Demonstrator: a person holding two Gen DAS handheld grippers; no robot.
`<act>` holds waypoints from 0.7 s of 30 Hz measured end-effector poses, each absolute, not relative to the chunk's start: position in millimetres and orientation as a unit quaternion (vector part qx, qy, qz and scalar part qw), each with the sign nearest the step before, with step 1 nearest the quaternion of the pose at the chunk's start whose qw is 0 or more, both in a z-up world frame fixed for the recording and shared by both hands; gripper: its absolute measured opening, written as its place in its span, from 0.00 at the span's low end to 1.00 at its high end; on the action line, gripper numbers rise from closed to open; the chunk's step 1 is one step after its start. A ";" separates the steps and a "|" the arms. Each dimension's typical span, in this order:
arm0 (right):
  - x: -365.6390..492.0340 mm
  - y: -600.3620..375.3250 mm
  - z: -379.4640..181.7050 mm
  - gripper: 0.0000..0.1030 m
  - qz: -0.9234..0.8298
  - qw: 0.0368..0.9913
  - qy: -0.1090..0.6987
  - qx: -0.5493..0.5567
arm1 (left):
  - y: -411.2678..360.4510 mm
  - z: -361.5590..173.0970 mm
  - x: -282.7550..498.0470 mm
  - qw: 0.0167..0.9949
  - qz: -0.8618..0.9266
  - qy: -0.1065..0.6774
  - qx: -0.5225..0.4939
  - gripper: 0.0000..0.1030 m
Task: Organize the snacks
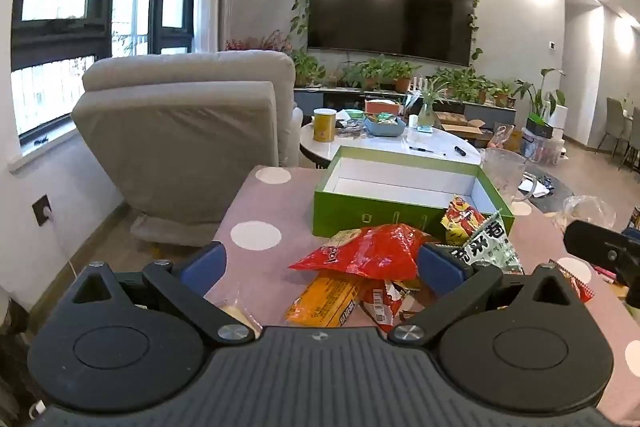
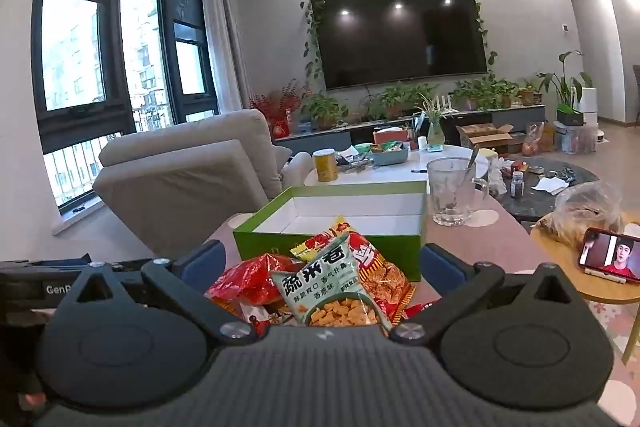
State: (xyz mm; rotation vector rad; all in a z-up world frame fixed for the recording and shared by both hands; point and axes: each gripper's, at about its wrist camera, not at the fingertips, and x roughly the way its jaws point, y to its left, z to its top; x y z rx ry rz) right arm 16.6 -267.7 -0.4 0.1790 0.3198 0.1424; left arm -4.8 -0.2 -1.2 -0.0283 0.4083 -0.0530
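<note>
The left gripper (image 1: 322,261) has its blue-padded fingers (image 1: 204,263) spread wide and grips nothing. It hovers over a pile of snack packets on the pink tablecloth with white dots (image 1: 256,235). Between its fingers lie a crinkled red foil bag (image 1: 360,253) and, beneath it, a flat orange packet (image 1: 324,301). To the right, a pale green packet with dark characters (image 1: 486,247) leans against a red-and-yellow packet (image 1: 460,217). Behind the pile stands an open green cardboard box with white lining (image 1: 360,217). The right gripper (image 2: 322,261) is likewise wide open, holding nothing. Farther right stands a clear glass mug (image 2: 452,191).
</note>
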 end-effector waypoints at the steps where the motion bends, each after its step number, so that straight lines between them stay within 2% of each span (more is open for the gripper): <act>1: 15.1 -266.0 -0.2 0.76 0.069 0.981 0.159 0.086 | -1.5 -1.2 -4.9 0.978 -0.030 0.204 -0.012 0.99; 16: 8.8 -259.4 -0.5 0.76 0.062 0.978 0.175 0.094 | -0.5 -5.4 -2.8 0.977 -0.020 0.209 -0.035 0.99; 21: 10.3 -258.1 -4.2 0.76 0.062 0.978 0.179 0.084 | -6.4 -9.4 -1.0 0.975 -0.023 0.220 -0.005 0.99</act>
